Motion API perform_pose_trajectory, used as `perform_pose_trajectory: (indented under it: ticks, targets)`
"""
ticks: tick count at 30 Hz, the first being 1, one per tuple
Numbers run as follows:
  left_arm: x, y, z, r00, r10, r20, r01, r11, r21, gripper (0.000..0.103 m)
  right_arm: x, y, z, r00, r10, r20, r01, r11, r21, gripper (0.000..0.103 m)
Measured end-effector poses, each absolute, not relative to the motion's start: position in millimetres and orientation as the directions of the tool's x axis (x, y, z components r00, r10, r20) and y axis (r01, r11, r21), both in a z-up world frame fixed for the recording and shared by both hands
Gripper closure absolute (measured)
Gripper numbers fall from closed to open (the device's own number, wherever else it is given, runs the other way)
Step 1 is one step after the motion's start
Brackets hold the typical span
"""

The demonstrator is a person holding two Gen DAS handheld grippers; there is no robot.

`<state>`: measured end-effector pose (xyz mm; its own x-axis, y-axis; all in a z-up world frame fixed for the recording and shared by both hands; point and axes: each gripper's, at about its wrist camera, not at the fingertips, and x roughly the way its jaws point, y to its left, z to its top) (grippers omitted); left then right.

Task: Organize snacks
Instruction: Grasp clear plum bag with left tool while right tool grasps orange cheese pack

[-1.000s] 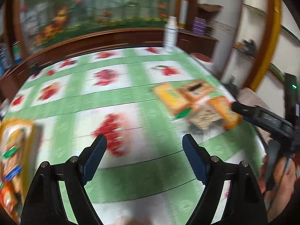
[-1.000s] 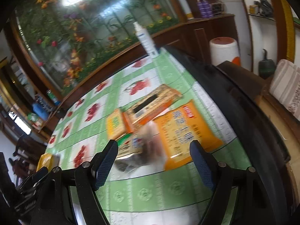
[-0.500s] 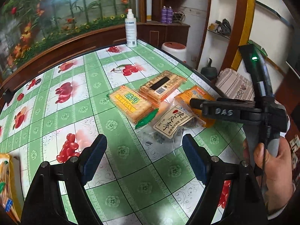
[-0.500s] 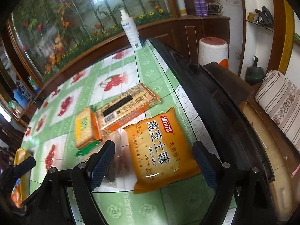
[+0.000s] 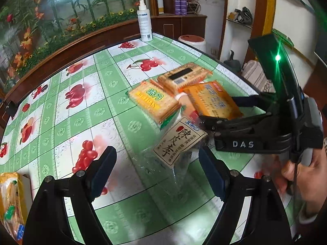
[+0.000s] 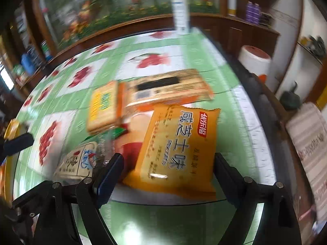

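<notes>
Four snack packs lie clustered near the right rim of the table: an orange crinkle-edged cracker bag (image 6: 179, 149), a long tan biscuit sleeve with a black label (image 6: 165, 90), a yellow-and-green square biscuit pack (image 5: 152, 100), and a clear pouch with a cream label (image 5: 178, 143).

Right gripper (image 6: 167, 173): jaws spread wide, straddling the near end of the orange bag, not yet closed on it. Judged step: approach to the first pick.

Left gripper (image 5: 157, 163): jaws also spread, empty, hovering just short of the clear pouch.

Next move, as I judge it: lower the right jaws and close across the bag's width. The bag looks slippery and soft, so a firm pinch is needed.

Room: the bag overlaps the biscuit sleeve and sits near the dark table rim (image 6: 241, 71). The green fruit-print tablecloth (image 5: 81, 110) is open to the left. A yellow container with packets (image 5: 12, 204) stands at the far left edge, well apart, a likely destination. A white spray bottle (image 5: 144, 22) stands at the far side.
</notes>
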<state>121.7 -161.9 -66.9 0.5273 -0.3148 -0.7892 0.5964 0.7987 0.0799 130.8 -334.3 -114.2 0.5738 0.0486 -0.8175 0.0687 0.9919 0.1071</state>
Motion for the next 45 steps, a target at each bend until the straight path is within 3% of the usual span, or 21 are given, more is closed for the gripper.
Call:
perform_pose_trajectory:
  ticks: [5, 14, 16, 17, 19, 23, 27, 30, 32, 34, 38, 40, 45]
  targets:
    - [127.1, -164.8, -69.5, 0.457, -0.356, -0.815, 0.676, 0.735, 0.058, 0.020, 128.6, -332.8, -113.1, 0.586, 0.111, -0.803, 0.041, 0.985, 0.166, 0.029]
    - [138.7, -209.8, -98.2, 0.345, -0.301, -0.889, 0.785, 0.612, 0.097, 0.020, 126.0, -358.8, -113.4, 0.616, 0.226, -0.754, 0.072, 0.938, 0.340, 0.030]
    - [139.2, -213.4, -105.5, 0.380, -0.282, -0.881, 0.767, 0.629, 0.130, 0.014, 125.8, -359.8, -112.8, 0.619, 0.235, -0.749, 0.074, 0.932, 0.354, 0.030]
    - [142.1, -211.9, -107.2, 0.367, -0.292, -0.883, 0.757, 0.646, 0.101, 0.013, 125.6, -359.8, -112.9, 0.620, 0.235, -0.748, 0.076, 0.932, 0.355, 0.036]
    - [147.8, -205.1, -109.3, 0.351, -0.317, -0.881, 0.721, 0.692, 0.038, 0.017, 125.0, -363.0, -113.6, 0.621, 0.245, -0.745, 0.084, 0.924, 0.374, 0.050]
    - [147.3, -193.3, -105.8, 0.360, -0.321, -0.876, 0.669, 0.743, 0.003, 0.040, 123.9, -364.5, -113.3, 0.620, 0.253, -0.743, 0.084, 0.920, 0.383, 0.054]
    - [136.2, -186.6, -104.7, 0.380, -0.301, -0.875, 0.652, 0.758, 0.022, 0.046, 125.8, -354.7, -112.2, 0.617, 0.218, -0.756, 0.066, 0.943, 0.325, 0.053]
    - [132.0, -178.7, -104.1, 0.395, -0.295, -0.870, 0.625, 0.781, 0.019, 0.048, 128.9, -345.0, -111.9, 0.620, 0.195, -0.760, 0.056, 0.955, 0.291, 0.037]
    - [129.4, -169.6, -103.2, 0.400, -0.301, -0.866, 0.601, 0.799, 0.000, 0.048, 132.1, -336.7, -112.0, 0.619, 0.169, -0.767, 0.063, 0.963, 0.263, 0.015]
    - [128.6, -159.4, -102.6, 0.405, -0.309, -0.861, 0.578, 0.816, -0.021, 0.049, 137.8, -327.8, -114.7, 0.608, 0.129, -0.783, 0.067, 0.975, 0.213, 0.007]
    - [125.0, -135.8, -100.2, 0.425, -0.314, -0.849, 0.524, 0.850, -0.052, 0.052, 150.6, -303.6, -119.3, 0.566, 0.000, -0.824, 0.058, 0.998, 0.040, 0.009]
    - [121.1, -119.3, -98.0, 0.444, -0.318, -0.838, 0.489, 0.869, -0.071, 0.053, 149.9, -299.2, -119.2, 0.566, -0.037, -0.824, 0.058, 0.998, -0.005, 0.022]
    - [112.5, -89.3, -94.6, 0.489, -0.309, -0.816, 0.422, 0.902, -0.088, 0.056, 138.8, -315.1, -115.4, 0.582, -0.010, -0.813, 0.083, 0.995, 0.047, 0.027]
